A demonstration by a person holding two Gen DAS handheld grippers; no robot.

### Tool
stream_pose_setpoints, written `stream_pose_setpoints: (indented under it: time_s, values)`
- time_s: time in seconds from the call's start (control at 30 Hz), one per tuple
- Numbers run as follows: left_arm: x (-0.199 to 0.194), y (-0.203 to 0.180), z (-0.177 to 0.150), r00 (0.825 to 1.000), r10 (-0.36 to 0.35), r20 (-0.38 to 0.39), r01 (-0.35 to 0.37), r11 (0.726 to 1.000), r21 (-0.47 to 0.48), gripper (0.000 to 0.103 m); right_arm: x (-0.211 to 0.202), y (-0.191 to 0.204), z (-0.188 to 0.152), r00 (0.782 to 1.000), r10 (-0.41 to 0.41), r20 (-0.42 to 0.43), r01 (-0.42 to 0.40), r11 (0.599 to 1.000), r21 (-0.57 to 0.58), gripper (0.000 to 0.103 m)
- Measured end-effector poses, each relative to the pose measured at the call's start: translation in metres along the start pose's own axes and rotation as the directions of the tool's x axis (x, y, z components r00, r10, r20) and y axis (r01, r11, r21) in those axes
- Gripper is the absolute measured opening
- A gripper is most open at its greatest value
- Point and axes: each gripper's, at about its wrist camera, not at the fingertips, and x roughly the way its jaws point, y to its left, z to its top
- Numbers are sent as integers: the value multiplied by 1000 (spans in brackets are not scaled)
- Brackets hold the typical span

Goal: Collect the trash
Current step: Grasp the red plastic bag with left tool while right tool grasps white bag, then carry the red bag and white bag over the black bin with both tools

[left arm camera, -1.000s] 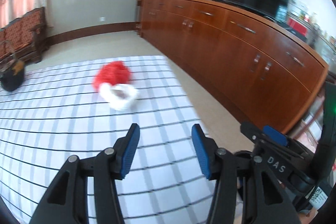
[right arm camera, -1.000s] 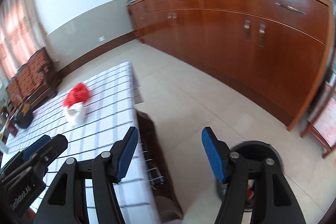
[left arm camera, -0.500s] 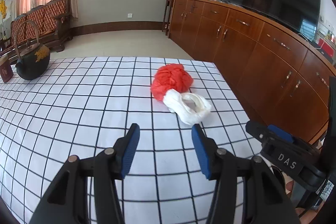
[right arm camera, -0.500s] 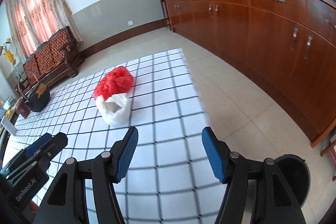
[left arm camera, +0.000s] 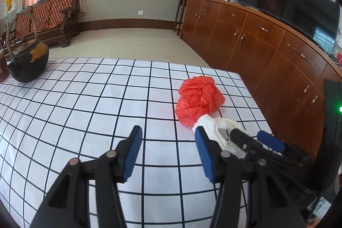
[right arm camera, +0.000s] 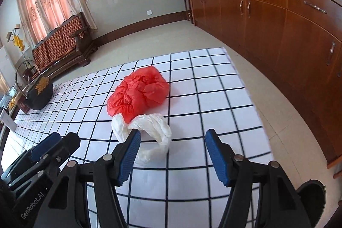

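Observation:
A crumpled red plastic bag (left arm camera: 198, 103) (right arm camera: 139, 91) lies on the white checked tablecloth (left arm camera: 85, 104) (right arm camera: 213, 87), near its right edge. A crumpled white plastic bag (left arm camera: 218, 128) (right arm camera: 149, 129) touches its near side. My left gripper (left arm camera: 168, 140) hovers open and empty over the cloth, short of and left of the bags. My right gripper (right arm camera: 173, 142) is open and empty too, just this side of the white bag, whose near end sits by the left finger. The right gripper's fingers (left arm camera: 245, 138) show in the left wrist view, over the white bag.
A black kettle with a hoop handle (left arm camera: 26, 59) (right arm camera: 37, 89) stands at the cloth's far left. A long wooden cabinet (left arm camera: 267, 44) (right arm camera: 277, 20) with a TV (left arm camera: 288, 1) runs along the right. A dark round bin (right arm camera: 312, 198) sits on the floor by the table's right side. A wooden sofa (left arm camera: 49, 18) stands at the back.
Both grippers have swung left from the cabinet and floor onto the table and come closer to the two bags, which now look larger. Both pairs of jaws kept their width.

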Motion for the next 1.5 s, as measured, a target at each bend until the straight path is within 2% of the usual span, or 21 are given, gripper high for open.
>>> stream_pose_setpoints:
  time_s: [0.1,0.17,0.2,0.3,0.37,0.4,0.67,0.8,0.9,1.0,1.27,1.3,1.43,1.5]
  values:
    - [4,-2,2,1000,3,-4,-3,1000,4,53,12,2,-3,1000,-1,-23,1,1000,-8,65]
    - [7,-3,3,1000,5,-5,-5,1000,8,53,18,1,-4,999,-4,-36,3,1000,-12,59]
    - [8,-3,3,1000,4,-7,-4,1000,9,53,19,1,-4,999,-1,-45,0,1000,-14,48]
    - [11,-3,4,1000,1,-13,-1,1000,10,53,25,2,-6,998,14,-61,-16,999,-28,37]
    - [14,-5,5,1000,-3,-17,3,1000,8,53,25,1,-7,997,36,-68,-38,999,-29,17]
    - [15,-6,5,1000,-5,-19,5,1000,7,53,24,-2,-7,997,44,-64,-45,999,-14,12]
    - [29,-23,14,998,-40,-38,41,999,27,53,13,-30,15,1000,-3,17,2,999,54,12]
    - [39,-34,27,997,-62,-56,65,996,53,53,16,-45,33,1000,-7,30,4,994,105,12]
    - [49,-45,39,997,-48,-55,52,995,86,53,16,-50,45,999,-13,49,8,993,117,12]
    - [64,-51,47,996,-23,-86,31,995,90,62,17,-54,53,997,-26,66,18,992,124,12]
    - [93,-45,30,986,-1,-166,17,995,98,63,33,-61,57,999,-22,33,17,989,146,12]
    - [92,-43,31,987,-8,-162,23,995,95,61,36,-60,57,999,-22,26,18,989,144,12]
    - [87,-37,32,988,-31,-148,43,996,78,42,47,-59,56,1000,-14,5,13,990,143,12]
    - [82,-37,31,990,-37,-137,48,996,77,37,47,-57,55,1000,-5,5,5,990,142,12]
